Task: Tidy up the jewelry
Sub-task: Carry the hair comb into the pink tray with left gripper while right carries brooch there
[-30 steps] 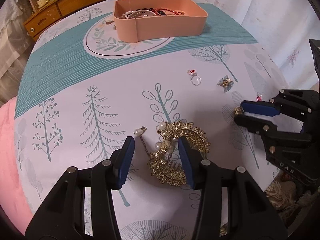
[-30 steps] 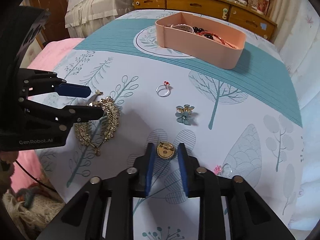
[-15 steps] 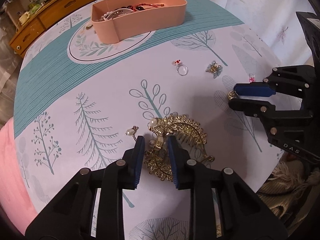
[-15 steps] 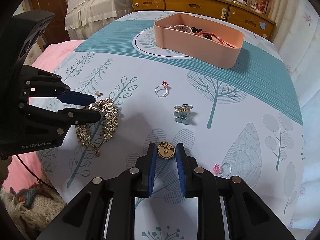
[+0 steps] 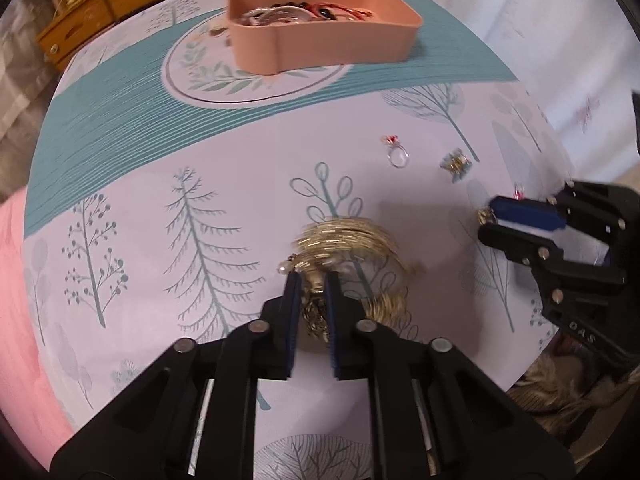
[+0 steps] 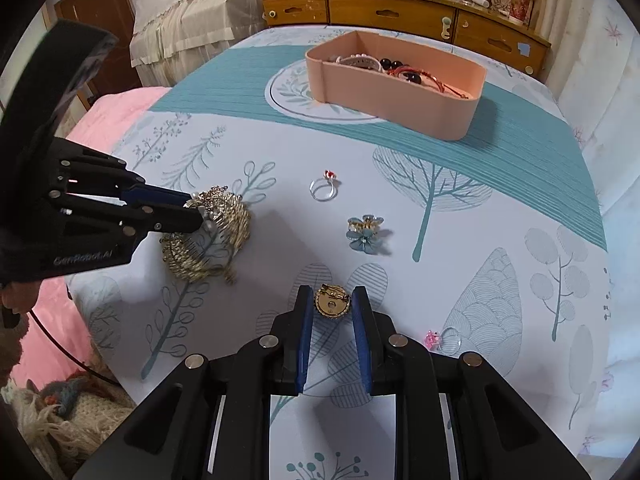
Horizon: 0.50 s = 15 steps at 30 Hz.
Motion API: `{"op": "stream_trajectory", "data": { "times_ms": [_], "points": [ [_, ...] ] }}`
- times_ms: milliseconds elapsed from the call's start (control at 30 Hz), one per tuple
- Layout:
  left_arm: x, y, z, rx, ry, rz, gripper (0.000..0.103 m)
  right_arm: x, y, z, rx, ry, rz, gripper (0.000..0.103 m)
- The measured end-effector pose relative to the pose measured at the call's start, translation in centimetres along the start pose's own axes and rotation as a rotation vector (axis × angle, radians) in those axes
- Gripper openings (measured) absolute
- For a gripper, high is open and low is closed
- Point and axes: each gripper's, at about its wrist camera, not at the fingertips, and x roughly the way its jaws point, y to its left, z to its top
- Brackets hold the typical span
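A large gold leaf-shaped ornament with pearls (image 5: 352, 236) lies on the patterned tablecloth, blurred in the left wrist view. My left gripper (image 5: 311, 280) is shut on its near edge, and the right wrist view shows that gripper (image 6: 196, 212) pinching the ornament (image 6: 224, 236) from the left. My right gripper (image 6: 331, 296) is shut on a small round gold brooch (image 6: 332, 305) that rests on the cloth. The left wrist view shows the right gripper (image 5: 490, 220) at the right, with the brooch (image 5: 483, 214) at its tips. A pink tray (image 6: 400, 100) with several bracelets stands at the back.
A silver ring with a red stone (image 6: 324, 189) and a blue flower clip (image 6: 365, 232) lie between the grippers and the tray. A ring with a pink stone (image 6: 444, 338) sits right of my right gripper. A wooden dresser (image 6: 400, 12) stands behind the table. Pink fabric (image 6: 116, 116) is on the left.
My left gripper's jaws have closed from wide apart onto the gold ornament, which has shifted and tilted. The right gripper has kept still on the brooch.
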Motion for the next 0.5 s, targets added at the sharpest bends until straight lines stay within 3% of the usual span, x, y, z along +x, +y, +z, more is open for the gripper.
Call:
{"op": "stream_trajectory", "data": {
  "times_ms": [233, 500],
  "points": [
    [-1.9, 1.0, 0.7, -0.074, -0.035, -0.015, 0.008, -1.8, -0.1, 0.4, 0.012, -0.041, 0.011, 0.019],
    [-6.3, 1.5, 3.4, -0.127, -0.134, -0.009, 0.008, -4.9, -1.1, 2.4, 0.03, -0.119, 0.007, 0.019]
  ]
}}
